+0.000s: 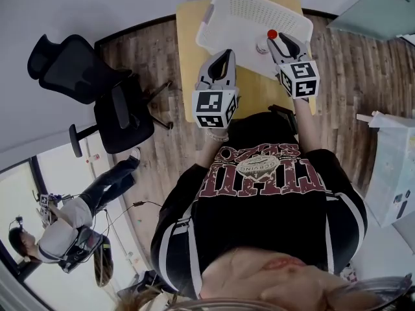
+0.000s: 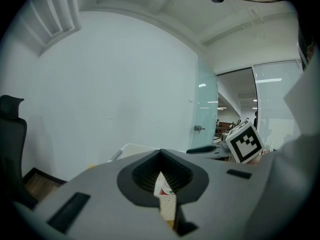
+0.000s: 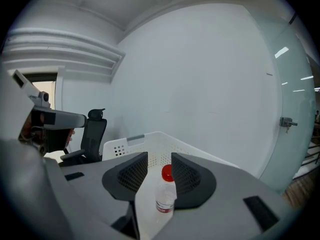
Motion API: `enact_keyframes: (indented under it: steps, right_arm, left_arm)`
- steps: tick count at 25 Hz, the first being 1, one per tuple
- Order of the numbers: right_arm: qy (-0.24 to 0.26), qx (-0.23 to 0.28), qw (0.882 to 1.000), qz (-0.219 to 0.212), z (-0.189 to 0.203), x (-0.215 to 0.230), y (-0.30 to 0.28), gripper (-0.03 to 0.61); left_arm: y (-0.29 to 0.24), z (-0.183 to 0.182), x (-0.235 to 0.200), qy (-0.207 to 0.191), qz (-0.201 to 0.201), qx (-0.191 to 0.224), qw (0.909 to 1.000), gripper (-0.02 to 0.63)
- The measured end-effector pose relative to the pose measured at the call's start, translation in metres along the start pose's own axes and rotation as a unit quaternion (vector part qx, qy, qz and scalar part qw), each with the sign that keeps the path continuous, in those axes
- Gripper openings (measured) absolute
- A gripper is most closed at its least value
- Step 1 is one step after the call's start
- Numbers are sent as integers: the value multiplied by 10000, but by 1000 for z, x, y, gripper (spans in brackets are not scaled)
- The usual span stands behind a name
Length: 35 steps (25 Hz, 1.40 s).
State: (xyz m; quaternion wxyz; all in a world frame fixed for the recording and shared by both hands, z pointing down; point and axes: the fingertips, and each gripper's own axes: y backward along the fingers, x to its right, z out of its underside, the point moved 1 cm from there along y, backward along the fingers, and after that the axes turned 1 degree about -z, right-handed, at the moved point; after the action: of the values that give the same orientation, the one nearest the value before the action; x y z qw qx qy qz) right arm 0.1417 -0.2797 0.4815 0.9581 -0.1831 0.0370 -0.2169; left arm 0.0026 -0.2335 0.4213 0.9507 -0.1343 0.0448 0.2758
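My right gripper (image 1: 277, 41) is shut on a small clear bottle (image 1: 264, 43) with a red cap, held upright over the white perforated basket (image 1: 224, 10) on the yellow table (image 1: 187, 41). In the right gripper view the bottle (image 3: 166, 194) stands between the jaws of the right gripper (image 3: 160, 160), with the basket (image 3: 142, 145) just beyond. My left gripper (image 1: 220, 57) hovers left of it, above the table's near edge. In the left gripper view this left gripper (image 2: 161, 156) is shut on a small white packet (image 2: 165, 193) with red and green print.
A black office chair (image 1: 97, 96) stands left of the table on the wooden floor. Another person (image 1: 65, 232) sits at the lower left. A white box (image 1: 395, 167) is at the right. A glass door (image 3: 295, 114) lies beyond the basket.
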Motion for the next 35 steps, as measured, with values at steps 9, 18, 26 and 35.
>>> enact_keyframes:
  steps: [9, 18, 26, 35]
  right_arm:
    - [-57, -275, 9995, 123, 11, 7, -11, 163]
    - [-135, -585, 9982, 93, 22, 10, -24, 196]
    - [-266, -1106, 9935, -61, 32, 13, -43, 225]
    - [-213, -1326, 9909, -91, 34, 12, -61, 238]
  left_arm:
    - [3, -1, -8, 24, -97, 13, 9999, 48]
    - [8, -1, -19, 65, -174, 19, 9998, 48]
    - [17, -1, -34, 109, -323, 59, 9994, 48]
    - [28, -2, -57, 193, -549, 64, 9983, 48]
